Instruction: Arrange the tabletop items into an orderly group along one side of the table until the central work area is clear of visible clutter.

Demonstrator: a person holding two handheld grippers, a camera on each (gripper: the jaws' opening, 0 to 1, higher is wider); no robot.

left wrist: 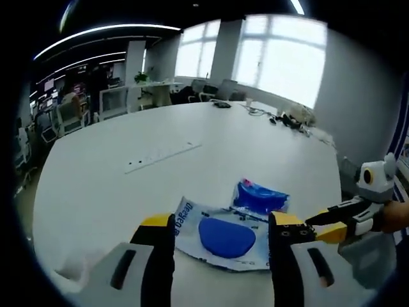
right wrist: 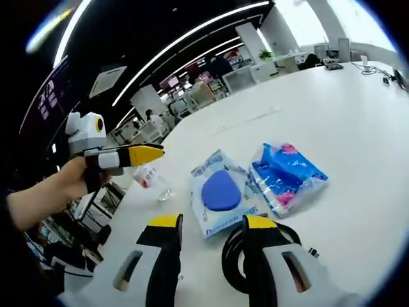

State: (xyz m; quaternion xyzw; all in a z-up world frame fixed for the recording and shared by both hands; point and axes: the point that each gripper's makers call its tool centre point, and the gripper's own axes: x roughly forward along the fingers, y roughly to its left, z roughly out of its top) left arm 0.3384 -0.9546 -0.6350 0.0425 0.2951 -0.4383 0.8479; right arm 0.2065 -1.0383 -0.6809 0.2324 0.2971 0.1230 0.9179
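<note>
On the white table [left wrist: 128, 192], a flat white packet [left wrist: 220, 235] with a big blue oval on its face is lying just ahead of the left gripper [left wrist: 220, 233], whose yellow-tipped jaws are standing apart with nothing between them. Blue lettering is running along the packet's edge; it seems to begin "De", but the rest is too blurred to read. Touching its far corner, a crinkled blue pouch [left wrist: 261, 196] is lying; any print on it is illegible. The right gripper [left wrist: 339, 225] is reaching in from the right, with jaws that look pressed together and empty.

In the right gripper view, that gripper's own jaws [right wrist: 211, 225] are standing a little apart over a coiled black cable [right wrist: 233, 259], gripping nothing. Beyond them the white packet [right wrist: 219, 198] and blue pouch [right wrist: 285, 176] are lying side by side, and a small clear cup [right wrist: 147, 176] is sitting to their left, near the left gripper [right wrist: 137, 153], held in a hand [right wrist: 73, 182]
</note>
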